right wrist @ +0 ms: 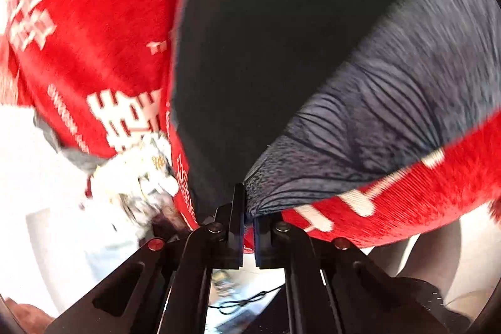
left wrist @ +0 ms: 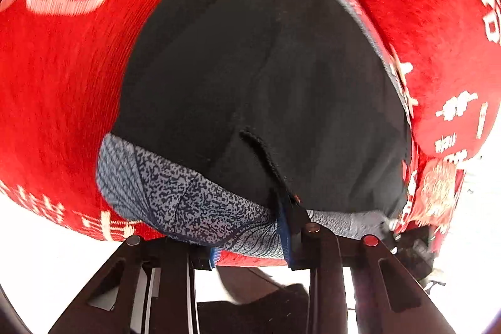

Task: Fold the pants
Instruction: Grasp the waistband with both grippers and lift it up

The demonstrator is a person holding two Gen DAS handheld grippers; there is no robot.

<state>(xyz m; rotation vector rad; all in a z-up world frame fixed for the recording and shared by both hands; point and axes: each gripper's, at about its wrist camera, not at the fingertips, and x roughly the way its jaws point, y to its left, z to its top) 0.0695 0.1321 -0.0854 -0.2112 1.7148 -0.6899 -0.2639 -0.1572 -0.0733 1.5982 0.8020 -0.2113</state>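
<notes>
The dark pants [left wrist: 266,68] lie on the red printed cloth [left wrist: 62,89], waistband [left wrist: 188,202] at its near edge. The left gripper [left wrist: 250,243] and right gripper [right wrist: 249,227] are both pinched onto that gathered waistband; judging by this, folding has only begun, with every fold left

— Where are you working?

— Maybe a home, but your views are too blurry to be sure. You have a soft red cloth [left wrist: 62,83] with white signs under the clothes, and a messy pile of small things [right wrist: 141,177] beside it.
</notes>
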